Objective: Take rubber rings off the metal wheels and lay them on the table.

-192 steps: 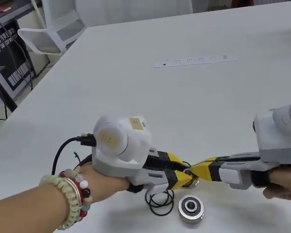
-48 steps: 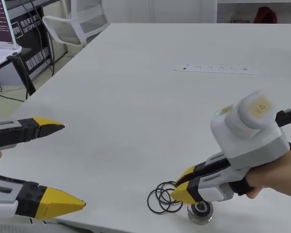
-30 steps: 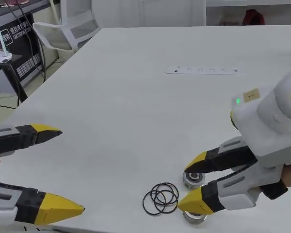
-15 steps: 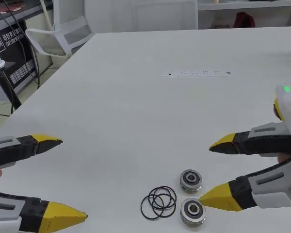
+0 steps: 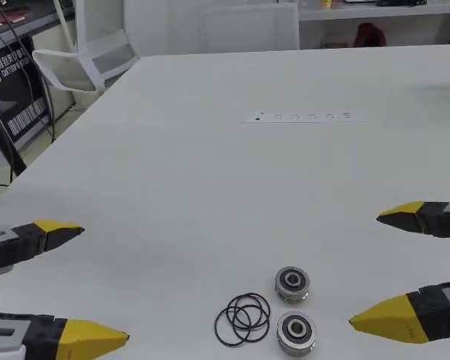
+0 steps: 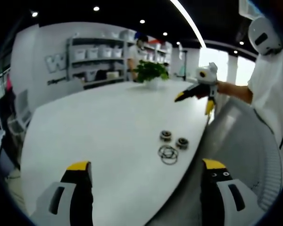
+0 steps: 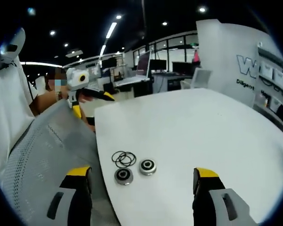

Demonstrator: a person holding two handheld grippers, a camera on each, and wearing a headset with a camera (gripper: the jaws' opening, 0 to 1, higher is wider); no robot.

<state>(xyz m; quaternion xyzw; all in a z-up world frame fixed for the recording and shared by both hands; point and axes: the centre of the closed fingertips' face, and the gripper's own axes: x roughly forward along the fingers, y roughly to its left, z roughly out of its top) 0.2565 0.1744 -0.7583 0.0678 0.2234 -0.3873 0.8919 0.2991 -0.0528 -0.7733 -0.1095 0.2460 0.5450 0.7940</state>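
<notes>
Two bare metal wheels lie near the table's front edge, one (image 5: 291, 283) behind the other (image 5: 295, 332). Several loose black rubber rings (image 5: 243, 319) lie in an overlapping pile just left of them. My left gripper (image 5: 101, 283) stands open at the far left, well apart from the pile, with nothing between its jaws. My right gripper (image 5: 366, 270) is open to the right of the wheels and touches neither. In the left gripper view the wheels (image 6: 165, 135) and rings (image 6: 168, 153) lie ahead of the open gripper (image 6: 145, 165). In the right gripper view the rings (image 7: 124, 158) and wheels (image 7: 147, 166) lie ahead of the open gripper (image 7: 141, 171).
A flush power strip (image 5: 304, 116) sits in the white table (image 5: 210, 187) farther back. A white chair (image 5: 75, 64) stands off the far left corner. A grey mesh chair back (image 7: 47, 141) is close to the front edge. A potted plant (image 6: 151, 70) stands at the table's far end.
My right gripper set a wheel down beside the other, opened, and drew back to the right. The left gripper stayed open at the left, shifting slightly lower.
</notes>
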